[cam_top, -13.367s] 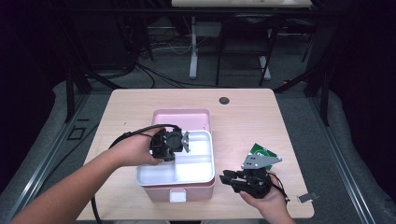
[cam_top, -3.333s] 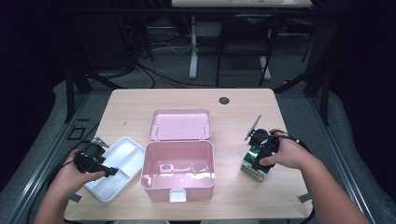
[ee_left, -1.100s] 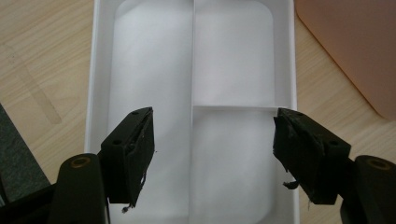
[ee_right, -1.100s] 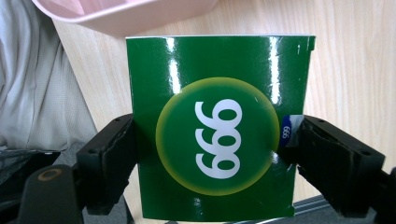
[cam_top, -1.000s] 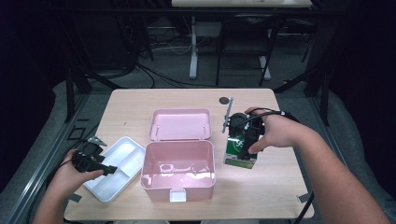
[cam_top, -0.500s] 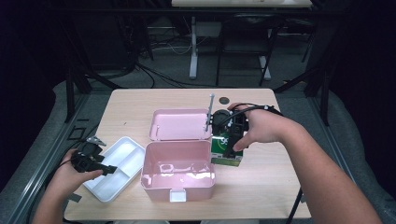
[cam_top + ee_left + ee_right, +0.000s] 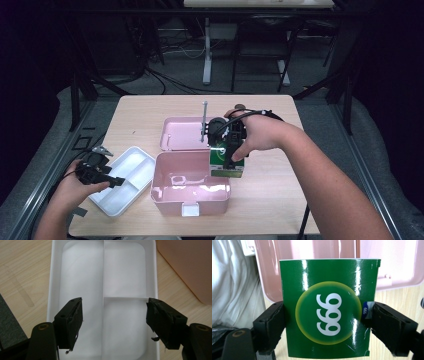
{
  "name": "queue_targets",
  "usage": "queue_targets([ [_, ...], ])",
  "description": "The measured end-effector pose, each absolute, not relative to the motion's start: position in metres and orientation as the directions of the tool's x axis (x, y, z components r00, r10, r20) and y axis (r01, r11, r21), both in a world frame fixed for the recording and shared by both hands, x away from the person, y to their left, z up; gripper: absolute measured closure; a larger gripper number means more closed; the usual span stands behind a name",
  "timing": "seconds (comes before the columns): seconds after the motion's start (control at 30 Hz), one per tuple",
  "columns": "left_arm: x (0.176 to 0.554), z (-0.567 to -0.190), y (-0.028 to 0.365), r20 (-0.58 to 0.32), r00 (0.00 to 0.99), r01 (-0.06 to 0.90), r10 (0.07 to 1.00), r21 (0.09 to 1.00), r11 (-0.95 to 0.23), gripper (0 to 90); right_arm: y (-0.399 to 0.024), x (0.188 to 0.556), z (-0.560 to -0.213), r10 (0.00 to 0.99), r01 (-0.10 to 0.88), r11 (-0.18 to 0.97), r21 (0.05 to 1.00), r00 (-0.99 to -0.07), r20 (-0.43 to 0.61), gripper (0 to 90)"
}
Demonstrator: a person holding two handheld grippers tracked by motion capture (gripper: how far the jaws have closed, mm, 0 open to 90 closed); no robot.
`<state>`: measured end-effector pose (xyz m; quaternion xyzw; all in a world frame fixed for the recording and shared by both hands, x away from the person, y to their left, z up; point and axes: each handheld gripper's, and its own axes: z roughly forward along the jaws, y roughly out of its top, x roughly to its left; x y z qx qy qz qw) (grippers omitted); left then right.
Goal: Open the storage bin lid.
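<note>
A: What has changed since half a second ago?
B: The right gripper (image 7: 226,150) has carried the glossy green carton (image 7: 226,161) from beside the pink storage box (image 7: 190,187) to over its right rim, pinching the carton's sides.
A: What does the right gripper view add?
B: White "999" in a yellow-green disc.
A: And the left gripper (image 7: 113,322)?
B: Spread wide over the white divided tray (image 7: 55,277), left of the box on the wooden counter (image 7: 280,200).

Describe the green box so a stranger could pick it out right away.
Start at the open pink case mid-table. Over its right rim, the right tongs hold the green box. It alone is glossy green, with white digits in a yellow-green circle.
</note>
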<state>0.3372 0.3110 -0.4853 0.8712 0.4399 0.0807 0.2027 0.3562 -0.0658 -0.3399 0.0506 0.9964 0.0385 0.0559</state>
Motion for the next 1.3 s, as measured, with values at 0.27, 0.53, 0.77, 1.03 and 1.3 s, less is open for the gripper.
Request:
queue_targets([
  [0.27,0.337,-0.486,0.311,-0.036,0.601,0.734,0.799,0.421,-0.533,29.9,-0.049,0.357,-0.345,0.081,0.073,0.994,0.076,-0.992,-0.098,16.1],
  [0.53,0.338,-0.486,0.312,-0.036,0.599,0.735,0.8,0.421,-0.531,29.9,-0.035,0.356,-0.353,0.055,0.048,0.996,0.076,-0.994,-0.095,16.1],
  [0.77,0.337,-0.486,0.311,-0.037,0.598,0.736,0.801,0.422,-0.529,30.0,-0.028,0.352,-0.361,0.035,0.032,0.999,0.034,-0.994,-0.102,16.1],
  [1.03,0.338,-0.487,0.311,-0.034,0.601,0.735,0.798,0.416,-0.536,30.0,-0.026,0.351,-0.373,0.038,0.034,0.998,0.054,-0.996,-0.078,16.0],
  [1.3,0.338,-0.488,0.31,-0.037,0.602,0.735,0.798,0.416,-0.536,30.0,-0.025,0.352,-0.385,0.035,0.031,0.999,0.04,-0.995,-0.089,16.0],
])
